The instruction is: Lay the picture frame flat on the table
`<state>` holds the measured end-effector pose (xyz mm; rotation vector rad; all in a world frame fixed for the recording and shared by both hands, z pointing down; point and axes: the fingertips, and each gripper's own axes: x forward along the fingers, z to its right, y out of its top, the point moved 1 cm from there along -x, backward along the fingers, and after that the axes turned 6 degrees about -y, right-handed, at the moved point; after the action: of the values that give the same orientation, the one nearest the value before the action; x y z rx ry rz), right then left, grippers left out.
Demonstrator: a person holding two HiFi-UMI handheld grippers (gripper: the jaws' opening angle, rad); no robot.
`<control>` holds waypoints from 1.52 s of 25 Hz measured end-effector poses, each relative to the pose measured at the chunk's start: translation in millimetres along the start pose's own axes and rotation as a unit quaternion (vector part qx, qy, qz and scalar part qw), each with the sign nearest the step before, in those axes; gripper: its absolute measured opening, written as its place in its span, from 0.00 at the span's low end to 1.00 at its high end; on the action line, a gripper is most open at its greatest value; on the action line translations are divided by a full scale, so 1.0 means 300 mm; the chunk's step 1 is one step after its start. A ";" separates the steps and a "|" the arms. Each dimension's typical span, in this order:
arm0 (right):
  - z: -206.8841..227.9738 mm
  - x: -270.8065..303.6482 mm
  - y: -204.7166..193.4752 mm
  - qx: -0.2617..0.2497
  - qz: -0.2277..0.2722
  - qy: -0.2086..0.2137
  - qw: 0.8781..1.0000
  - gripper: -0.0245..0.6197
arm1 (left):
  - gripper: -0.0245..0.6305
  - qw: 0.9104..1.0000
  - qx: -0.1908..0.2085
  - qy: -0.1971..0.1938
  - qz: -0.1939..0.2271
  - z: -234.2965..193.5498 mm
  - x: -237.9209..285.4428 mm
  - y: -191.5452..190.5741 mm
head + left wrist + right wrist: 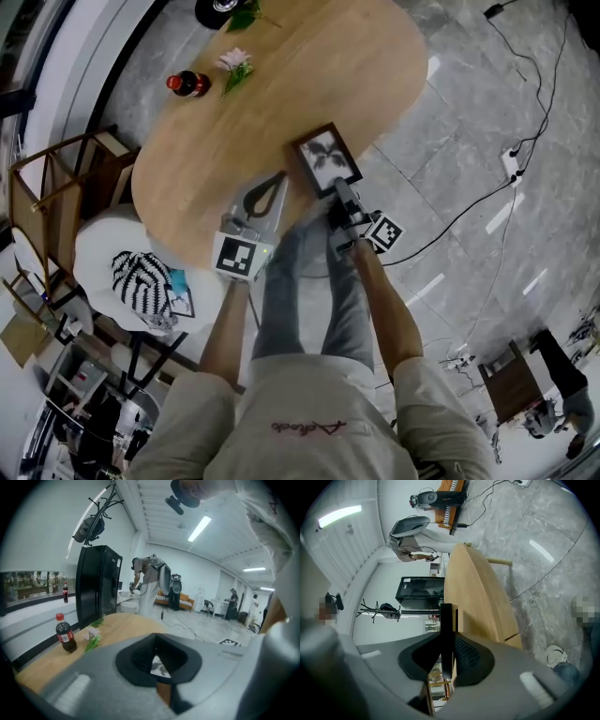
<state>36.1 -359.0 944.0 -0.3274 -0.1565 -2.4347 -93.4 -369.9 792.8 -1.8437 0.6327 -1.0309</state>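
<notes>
**Step in hand.** My right hand-held gripper (341, 194) is clamped on the near edge of the picture frame (326, 159). The right gripper view shows the frame edge-on, with a jaw pressed against each face. The frame sits at the near right rim of the desk (281, 84), picture side up in the head view. I judge this to be the lowering or setting-down stage. I cannot confirm that the frame's back rests fully on the wood.

My left hand-held gripper (278, 178) lies just beside the frame, over the desk. Its jaws are together with nothing between them. A patch of the frame's print shows through the opening behind the tips.

**Next move, as I judge it.**
- Bring the held edge down until the frame lies level on the desk.
- Keep the frame inboard, because it is close to the rim.
- Part the right jaws and draw them back along the desk without dragging the frame.
- The left hand-held gripper is placed to steady the far side if needed.

**Count.**
- Picture frames: one.
- Hand-held grippers: two.
- Desks: one.
- Cola bottles: one (188, 84), upright at the far left and well apart from the frame.
- Pink flowers: one (234, 62), lying near the bottle.
</notes>
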 end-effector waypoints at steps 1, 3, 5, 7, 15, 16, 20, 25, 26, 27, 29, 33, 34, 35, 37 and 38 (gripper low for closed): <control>0.011 0.020 0.001 -0.001 -0.002 -0.001 1.000 0.15 | 0.04 1.000 -0.001 0.001 -0.001 -0.002 0.002 -0.007; 0.034 0.061 0.005 0.000 -0.005 -0.004 1.000 0.15 | 0.04 1.000 -0.002 0.001 -0.003 -0.004 0.005 -0.023; 0.050 0.106 0.009 -0.002 -0.007 -0.007 1.000 0.15 | 0.04 1.000 0.000 0.002 -0.005 -0.007 0.007 -0.034; 0.052 0.142 0.008 -0.005 -0.009 -0.008 1.000 0.16 | 0.04 1.000 0.000 0.003 -0.005 -0.011 0.003 -0.039; 0.098 0.212 0.016 0.001 0.007 -0.046 0.999 0.16 | 0.04 1.000 -0.009 0.011 -0.003 -0.047 -0.024 -0.063; 0.104 0.216 0.015 0.000 0.005 -0.052 0.999 0.16 | 0.04 1.000 -0.010 0.012 -0.003 -0.051 -0.028 -0.065; 0.122 0.229 -0.007 -0.004 -0.015 -0.092 0.996 0.26 | 0.04 1.000 -0.011 0.015 0.002 -0.065 -0.036 -0.057; 0.131 0.225 -0.032 -0.092 -0.041 -0.168 0.981 0.28 | 0.04 1.000 -0.011 0.015 0.007 -0.070 -0.060 -0.031; 0.127 0.228 -0.036 -0.107 -0.048 -0.176 0.977 0.30 | 0.04 1.000 -0.011 0.015 0.008 -0.073 -0.066 -0.025; 0.122 0.232 -0.040 -0.118 -0.054 -0.181 0.975 0.31 | 0.04 1.000 -0.011 0.016 0.008 -0.078 -0.071 -0.018; 0.112 0.243 -0.049 -0.142 -0.066 -0.189 0.969 0.35 | 0.04 1.000 -0.010 0.018 0.011 -0.089 -0.080 -0.008; 0.095 0.253 -0.083 -0.244 -0.108 -0.221 0.938 0.41 | 0.04 1.000 -0.010 0.018 0.014 -0.100 -0.100 0.010; 0.096 0.253 -0.097 -0.276 -0.122 -0.228 0.926 0.43 | 0.04 1.000 -0.010 0.017 0.014 -0.099 -0.104 0.015; 0.099 0.253 -0.111 -0.307 -0.137 -0.235 0.912 0.46 | 0.04 1.000 -0.010 0.016 0.015 -0.099 -0.108 0.019; 0.099 0.253 -0.133 -0.375 -0.159 -0.247 0.879 0.50 | 0.04 1.000 -0.012 0.015 0.017 -0.102 -0.116 0.027; 0.097 0.251 -0.139 -0.413 -0.167 -0.255 0.858 0.52 | 0.04 1.000 -0.013 0.015 0.018 -0.103 -0.121 0.031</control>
<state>-41.1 -366.9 991.3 -1.4289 0.6889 -2.5627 -138.7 -360.9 778.1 -1.8353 0.6972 -1.0329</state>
